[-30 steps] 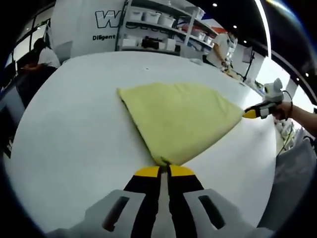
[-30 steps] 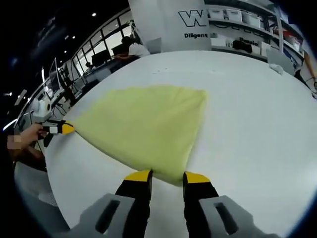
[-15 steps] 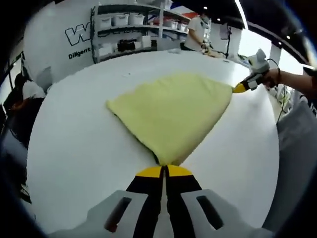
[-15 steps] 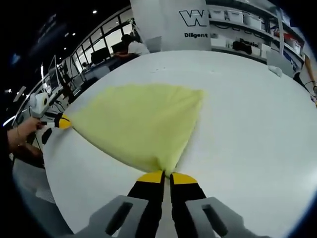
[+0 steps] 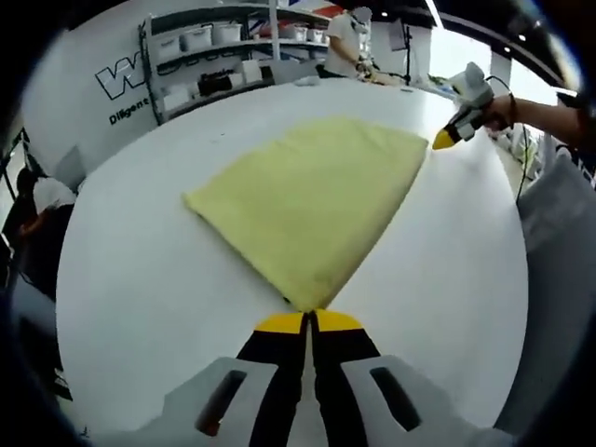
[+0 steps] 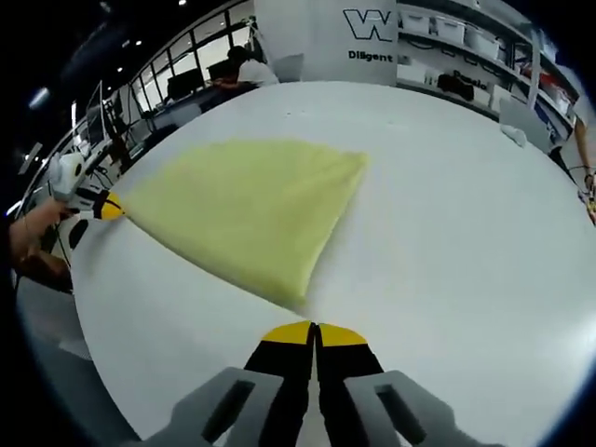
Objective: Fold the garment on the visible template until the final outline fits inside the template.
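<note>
A yellow garment (image 5: 312, 200) lies folded flat in a fan-like shape on the round white table (image 5: 130, 279). In the left gripper view, my left gripper (image 5: 310, 318) is shut on the near pointed corner of the cloth. The right gripper (image 5: 445, 140) shows at the upper right, pinching the far corner. In the right gripper view the garment (image 6: 247, 205) spreads away from my right gripper (image 6: 314, 328), whose jaws are shut at the cloth's near corner. The left gripper (image 6: 110, 207) holds the opposite corner at the left edge.
Shelves with white bins (image 5: 219, 47) and a wall with lettering (image 6: 372, 28) stand beyond the table. A person (image 5: 352, 33) stands at the back, and another sits at a desk (image 6: 244, 70). A small white object (image 6: 512, 135) lies near the table's far right edge.
The right gripper went from open around the garment's corner to shut on it. Both views have shifted as the hands moved; the cloth now lies flatter and more stretched between the grippers.
</note>
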Demonstrator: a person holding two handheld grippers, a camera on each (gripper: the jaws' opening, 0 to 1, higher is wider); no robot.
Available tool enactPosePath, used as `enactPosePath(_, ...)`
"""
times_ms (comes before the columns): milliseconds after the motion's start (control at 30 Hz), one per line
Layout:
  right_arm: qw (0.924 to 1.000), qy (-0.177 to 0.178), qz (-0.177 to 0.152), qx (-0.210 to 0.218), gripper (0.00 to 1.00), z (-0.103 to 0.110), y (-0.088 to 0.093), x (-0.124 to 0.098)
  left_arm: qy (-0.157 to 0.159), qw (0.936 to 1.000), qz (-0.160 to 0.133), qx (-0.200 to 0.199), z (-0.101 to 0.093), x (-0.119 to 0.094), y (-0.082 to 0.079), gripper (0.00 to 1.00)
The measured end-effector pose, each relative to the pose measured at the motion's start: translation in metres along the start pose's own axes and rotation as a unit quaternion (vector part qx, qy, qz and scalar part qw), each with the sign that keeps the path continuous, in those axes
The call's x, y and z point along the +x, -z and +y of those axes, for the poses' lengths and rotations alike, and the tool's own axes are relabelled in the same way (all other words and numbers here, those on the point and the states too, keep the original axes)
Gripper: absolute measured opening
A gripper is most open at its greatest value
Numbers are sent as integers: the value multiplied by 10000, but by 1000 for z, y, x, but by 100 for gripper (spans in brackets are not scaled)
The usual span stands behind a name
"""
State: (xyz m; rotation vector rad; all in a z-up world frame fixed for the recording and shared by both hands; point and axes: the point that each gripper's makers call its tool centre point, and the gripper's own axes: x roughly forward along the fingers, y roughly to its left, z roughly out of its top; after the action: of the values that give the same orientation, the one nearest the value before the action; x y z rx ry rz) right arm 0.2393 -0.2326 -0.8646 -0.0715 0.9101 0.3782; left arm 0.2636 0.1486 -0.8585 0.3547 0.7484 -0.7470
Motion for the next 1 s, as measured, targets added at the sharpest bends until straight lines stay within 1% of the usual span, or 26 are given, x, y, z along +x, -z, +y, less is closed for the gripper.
enactPosePath(33,10000,-19,-3,9,0,0,0,0,-22,10000,47,-19,1,0,2,5)
enactPosePath(100,9997,-80,-62,218,0,4,-2,-3,-92,9998,179,-85,3,-3,8,5)
enactPosePath(133,9994,-85,-121,302,0,4,-4,-3,-98,9997,188,-131,4,-4,9,5)
enactPosePath(167,9990,-121,-162,389,0,5,-6,-4,-94,9994,243,-240,6,-6,12,5)
enactPosePath(200,9985,-134,-187,490,0,5,-7,-4,-129,9992,248,-278,9,-8,14,5)
enactPosePath(300,9978,-199,-278,564,0,6,-11,-6,-207,9989,203,-379,12,-14,14,6)
enactPosePath(333,9960,-265,-461,717,0,8,-20,-8,-226,9971,67,-719,13,-21,9,9)
enactPosePath(367,9953,-271,-517,770,0,8,-22,-8,-227,9966,35,-790,13,-22,8,13)
enactPosePath(400,9943,-261,-588,847,4,9,-26,-10,-248,9950,-70,-965,15,-25,3,16)
enactPosePath(433,9941,-258,-636,836,9,9,-30,-12,-169,9916,-255,-1256,13,-27,-4,19)
enactPosePath(467,9940,-272,-665,820,14,10,-31,-12,-213,9904,-305,-1329,15,-28,-6,22)
enactPosePath(500,9934,-281,-753,813,17,10,-36,-13,-160,9869,-479,-1535,13,-32,-14,22)
enactPosePath(533,9932,-256,-777,823,19,10,-37,-13,-183,9814,-768,-1750,15,-33,-25,21)
enactPosePath(567,9931,-251,-822,802,20,10,-40,-13,-223,9770,-971,-1887,15,-35,-34,19)
enactPosePath(600,9930,-256,-829,803,21,11,-40,-12,-260,9701,-1167,-2114,15,-35,-43,19)
enactPosePath(633,9926,-256,-844,839,21,12,-42,-11,-258,9667,-1218,-2238,14,-34,-46,23)
enactPosePath(667,9925,-266,-820,866,21,14,-42,-9,-273,9641,-1220,-2344,13,-32,-48,28)
enactPosePath(700,9925,-269,-801,885,21,15,-42,-8,-393,9572,-1195,-2607,14,-26,-49,32)
enactPosePath(733,9925,-272,-783,904,24,17,-42,-7,-400,9570,-1183,-2619,14,-25,-49,36)
enactPosePath(767,9926,-247,-765,909,26,18,-42,-5,-407,9568,-1172,-2630,13,-23,-50,38)
enactPosePath(833,9940,-209,-670,840,32,22,-41,-1,-447,9523,-1138,-2795,11,-16,-51,38)
enactPosePath(867,9943,-203,-645,825,32,19,-41,3,-487,9513,-1109,-2836,10,-13,-51,39)
enactPosePath(900,9945,-190,-620,822,32,15,-41,7,-520,9495,-1008,-2924,9,-9,-48,39)
enactPosePath(967,9938,-200,-528,957,32,14,-38,10,-543,9497,-837,-2969,5,-4,-44,39)
enactPosePath(1000,9935,-193,-510,998,32,13,-37,12,-524,9527,-777,-2892,0,0,-43,37)
